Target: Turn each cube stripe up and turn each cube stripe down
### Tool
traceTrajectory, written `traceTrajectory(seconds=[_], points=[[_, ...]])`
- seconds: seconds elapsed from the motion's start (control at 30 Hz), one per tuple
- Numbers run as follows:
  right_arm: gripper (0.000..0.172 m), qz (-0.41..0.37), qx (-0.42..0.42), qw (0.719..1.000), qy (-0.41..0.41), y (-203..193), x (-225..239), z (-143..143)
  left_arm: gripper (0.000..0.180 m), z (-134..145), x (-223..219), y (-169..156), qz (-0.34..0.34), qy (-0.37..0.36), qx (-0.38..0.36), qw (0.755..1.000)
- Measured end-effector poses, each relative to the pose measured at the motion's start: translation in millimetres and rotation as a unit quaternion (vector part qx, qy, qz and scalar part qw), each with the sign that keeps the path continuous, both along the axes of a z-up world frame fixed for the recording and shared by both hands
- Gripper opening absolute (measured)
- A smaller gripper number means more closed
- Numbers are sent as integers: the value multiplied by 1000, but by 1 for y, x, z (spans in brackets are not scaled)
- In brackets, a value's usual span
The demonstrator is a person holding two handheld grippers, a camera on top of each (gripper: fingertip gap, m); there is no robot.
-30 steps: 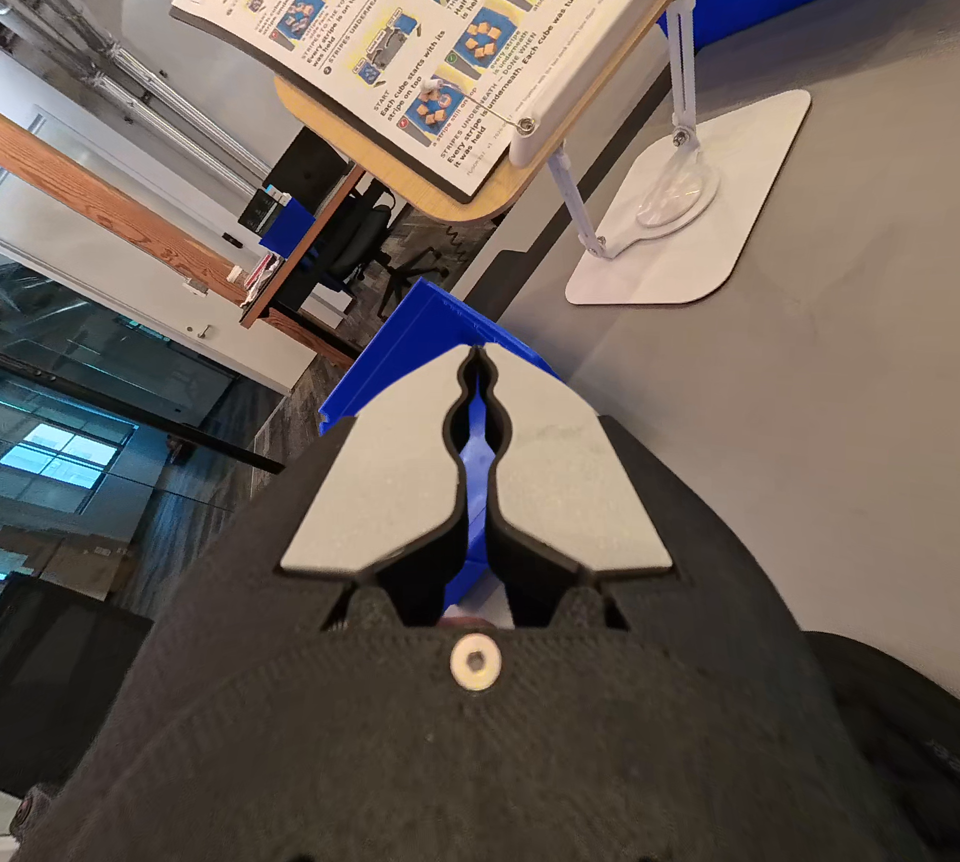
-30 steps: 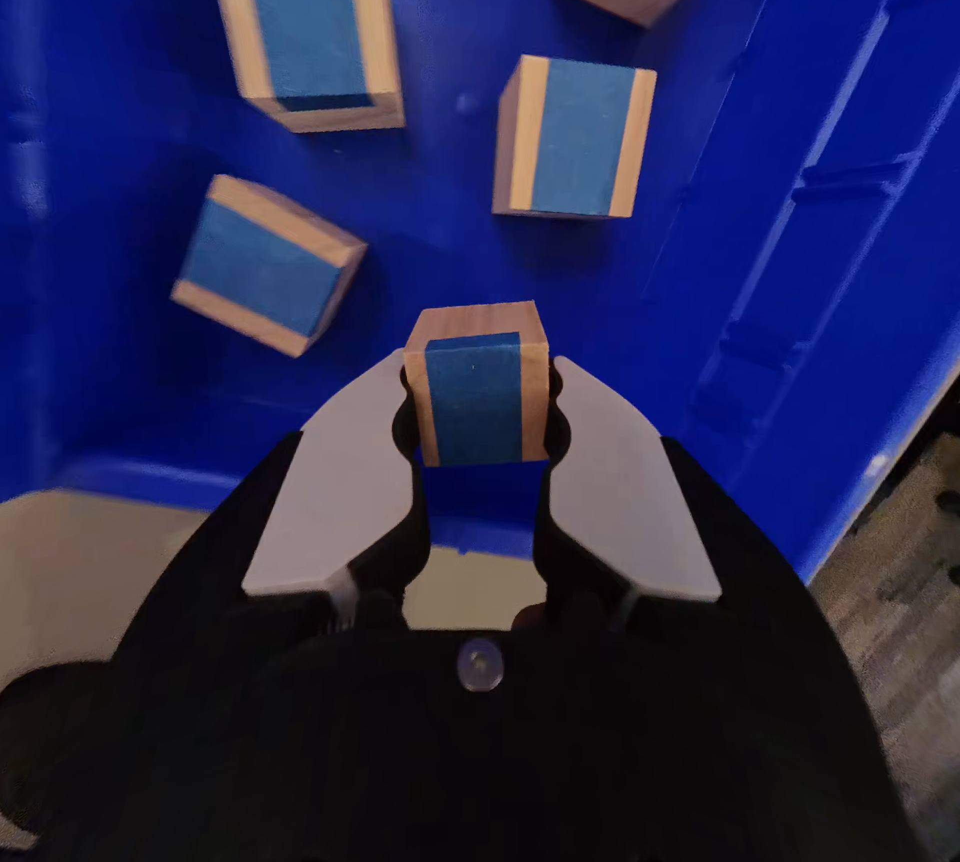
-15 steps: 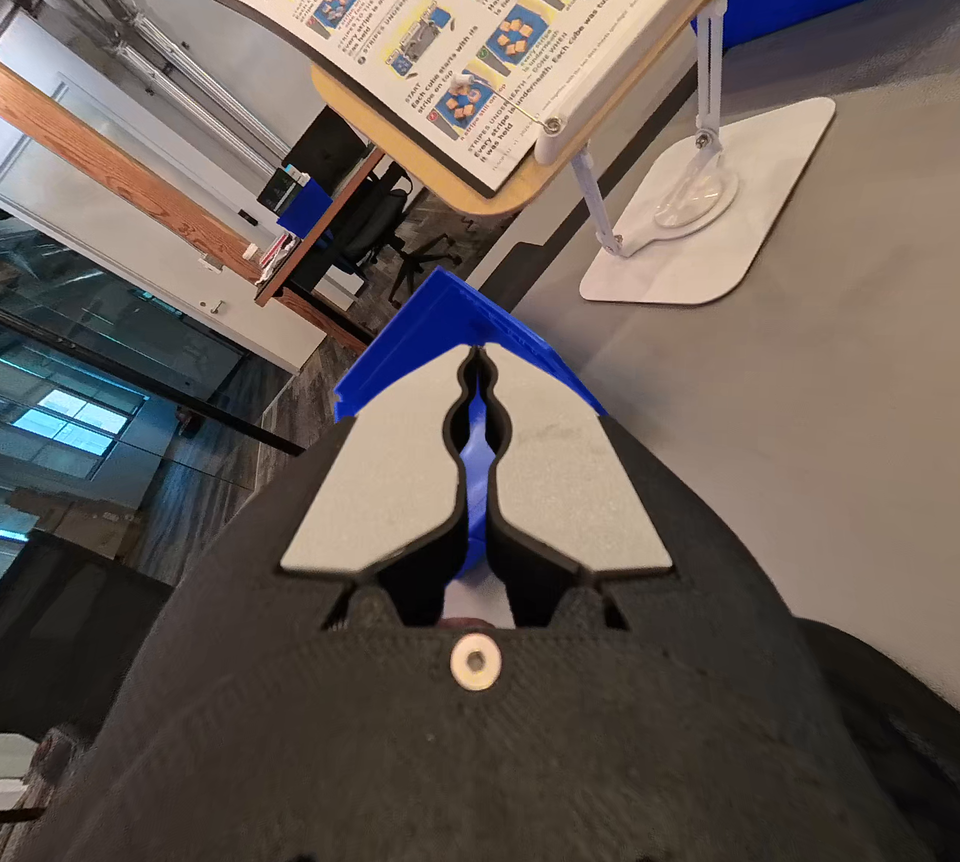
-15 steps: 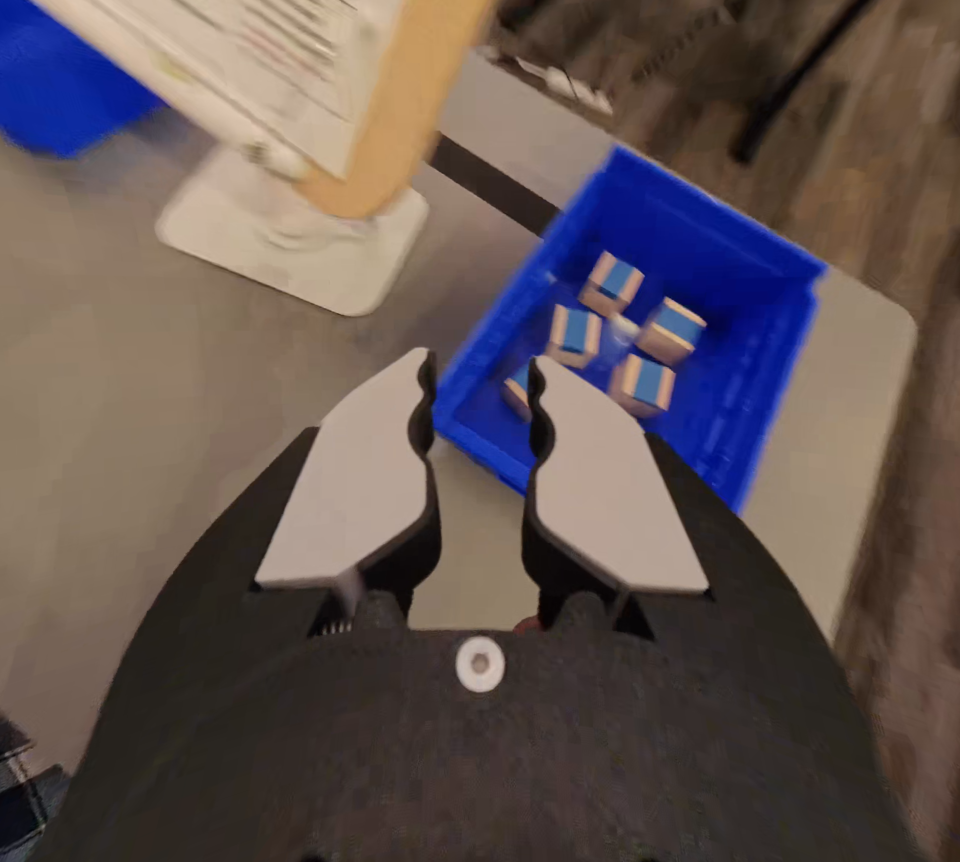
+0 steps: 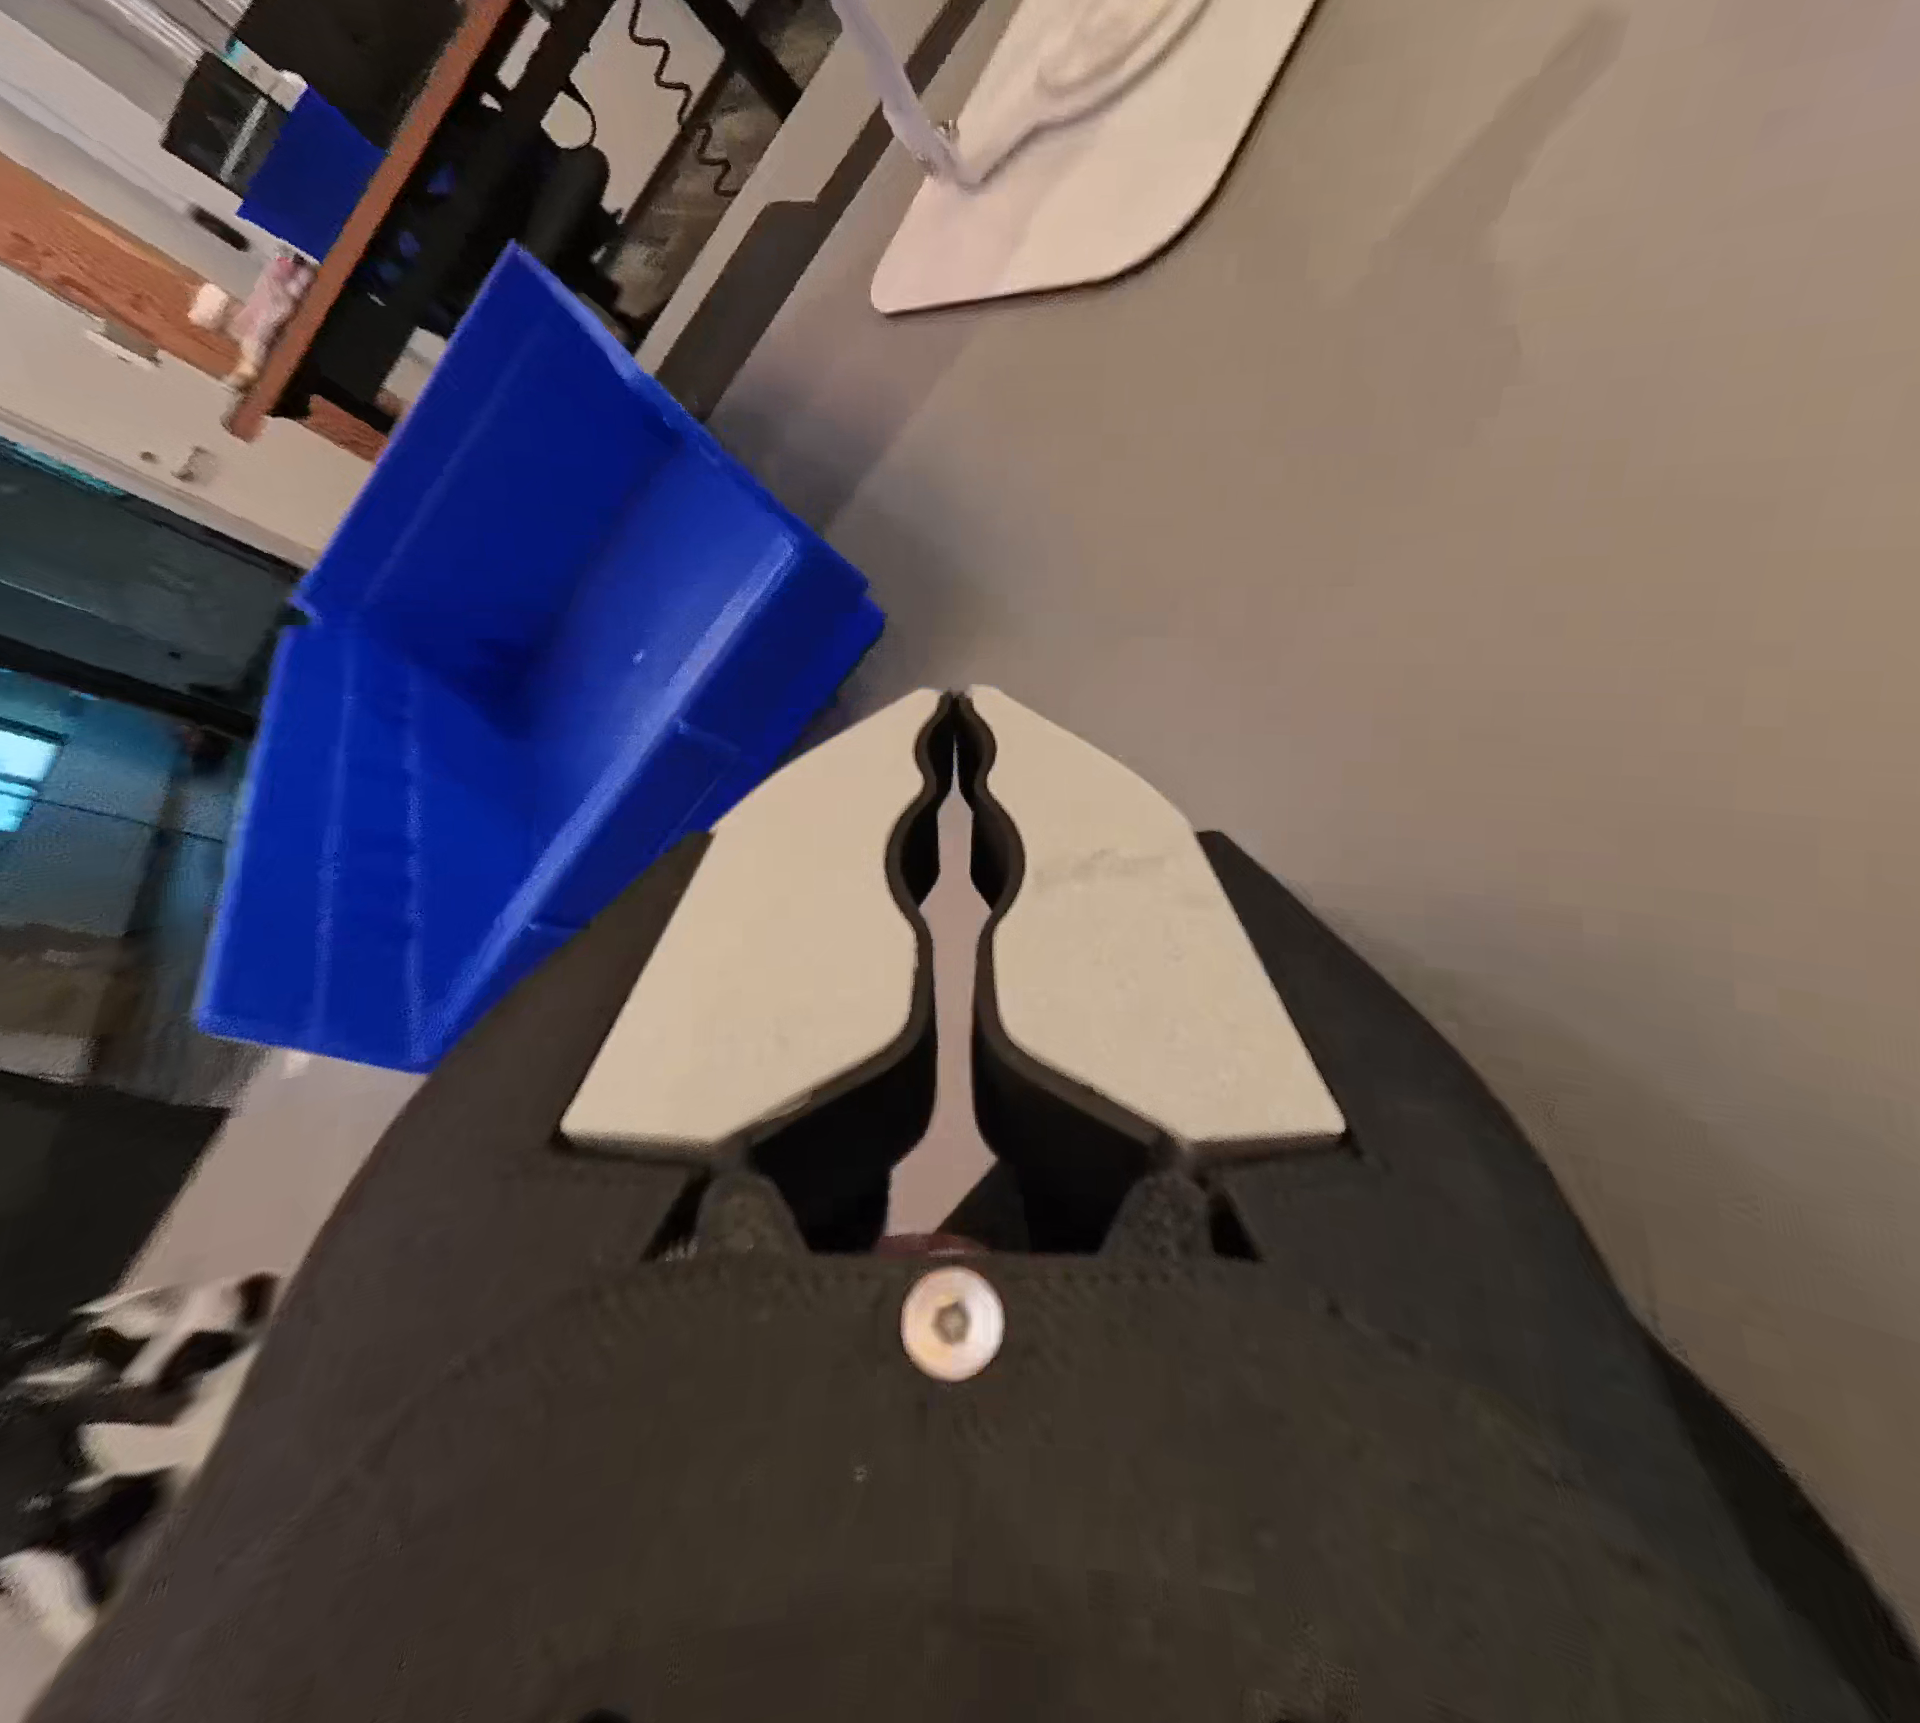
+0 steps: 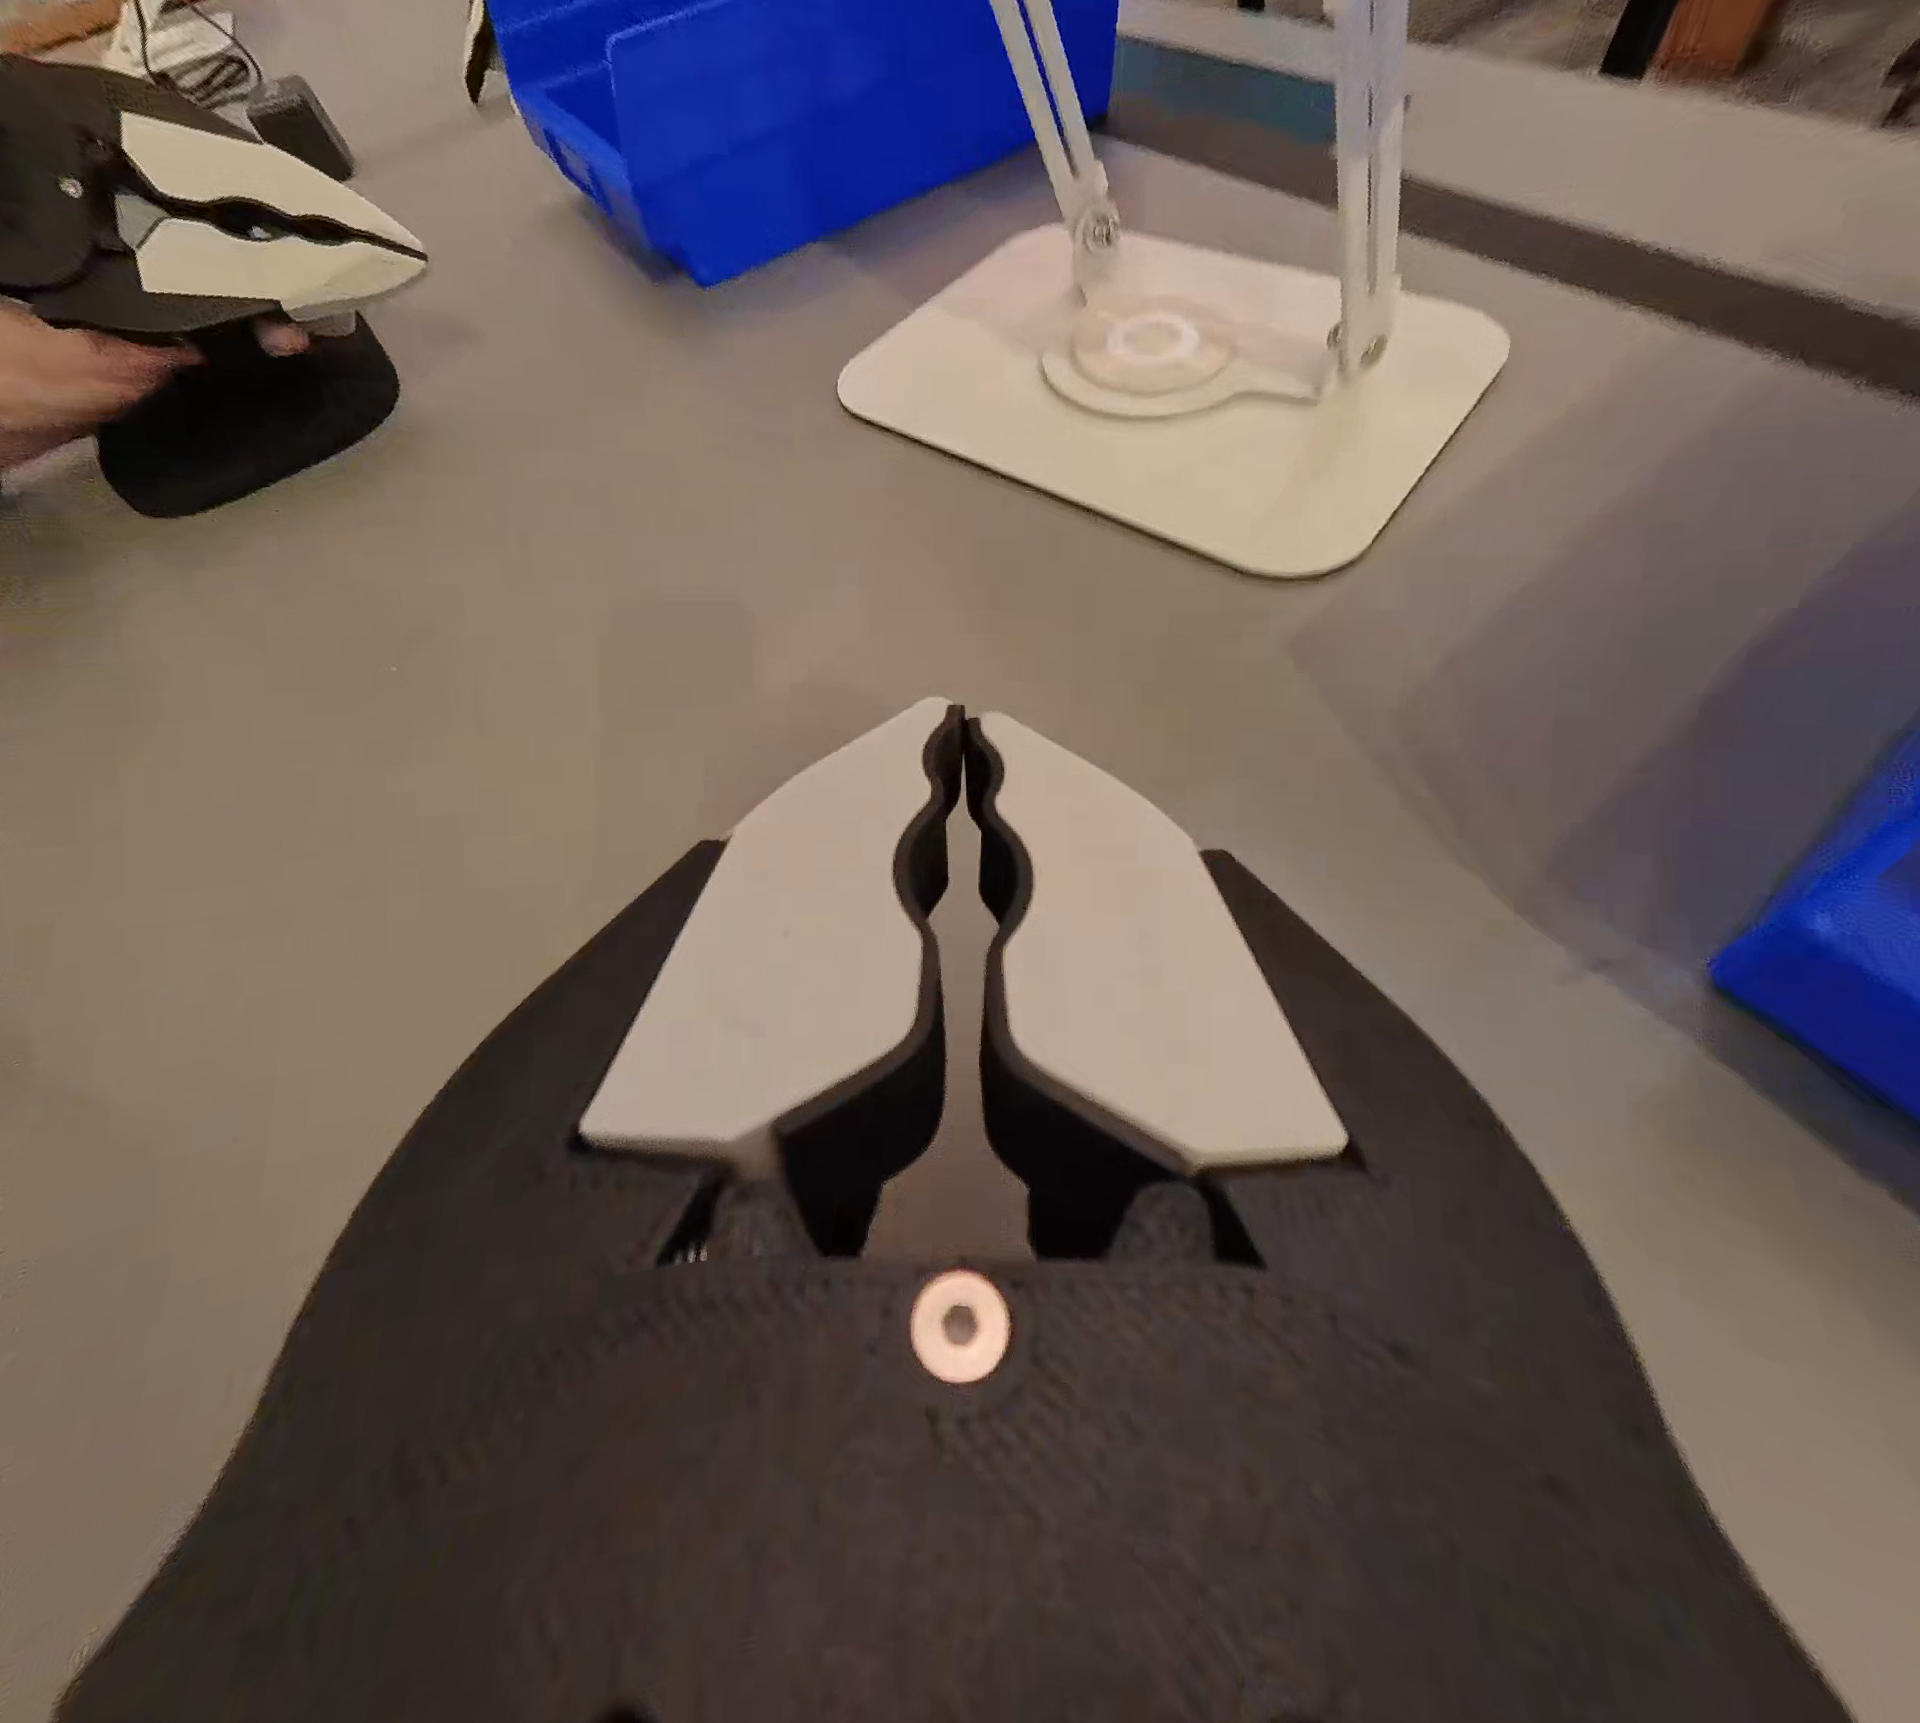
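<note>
1. Left gripper (image 5: 953, 723) is closed all the way, fingertips meeting at the tip with nothing between them. It hangs over bare grey worktop (image 5: 1455, 634).
2. Right gripper (image 6: 958, 717) is the same story: the two fingers are pressed together at the tips and the grasp is bare, pointing across the worktop.
3. A blue bin (image 5: 499, 738) sits just to the left of the left gripper's fingers. From this angle you only get its outer wall and part of the inside; I can't see any cubes in either view, so can't tell how their stripes lie.
4. In the right wrist view a corner of a blue bin (image 6: 1839, 956) pokes in at the right edge, off to the right of the right gripper.
5. Ahead of the right gripper and a bit right is a white stand base (image 6: 1247, 447) with two thin white legs going up to a wooden board.
6. Behind that stand is another blue bin (image 6: 790, 63), well ahead of the gripper.
7. The left gripper also shows far left in the right wrist view, held by a hand (image 6: 62, 385), well apart from the right one.
</note>
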State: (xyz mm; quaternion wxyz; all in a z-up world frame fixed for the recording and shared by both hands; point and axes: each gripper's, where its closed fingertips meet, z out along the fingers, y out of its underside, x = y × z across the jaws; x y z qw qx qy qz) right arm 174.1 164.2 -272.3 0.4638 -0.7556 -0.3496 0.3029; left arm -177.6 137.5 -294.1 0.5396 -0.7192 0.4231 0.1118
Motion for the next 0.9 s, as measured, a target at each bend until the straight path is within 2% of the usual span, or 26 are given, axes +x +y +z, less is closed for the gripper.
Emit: traceTrajectory(seconds=[0.03, 0.1, 0.17, 0.23, 0.3, 0.37, 0.47, 0.53, 0.63, 0.73, 0.87, 0.9], points=[[0, 1, 16, 1000, -5, 0, -2, 2, 0, 0, 2, 1, -3, 20, 11, 1000], [0, 3, 21, 1000, -15, -1, -4, 0, 0, -7, 1, 3, 3, 34, 2, 999], [1, -15, 34, 999, -8, 1, 2, 8, 0, -1, 0, 4, 6, 21, 13, 1000], [18, -70, 50, 996, 12, 11, 26, 29, 1, 13, -10, 6, 29, -23, 27, 999], [44, -145, 59, 988, 10, 27, 65, 48, 12, 32, -31, 11, 67, -62, 46, 995], [62, -225, 88, 970, -19, 46, 117, 65, 26, 55, -59, 19, 110, -83, 73, 988], [81, -324, 116, 938, -49, 69, 195, 89, 49, 85, -103, 34, 166, -124, 101, 973], [89, -380, 125, 913, -73, 83, 244, 98, 68, 94, -132, 49, 205, -141, 100, 963], [96, -435, 94, 890, -103, 106, 303, 85, 88, 86, -169, 79, 252, -183, 71, 948], [98, -443, 18, 892, -87, 127, 327, 51, 96, 62, -188, 107, 274, -245, 5, 930], [94, -413, -49, 904, -97, 147, 319, 9, 72, 30, -189, 133, 259, -296, -82, 916], [88, -405, -54, 907, -104, 151, 316, 3, 66, 22, -187, 137, 253, -305, -98, 913]])
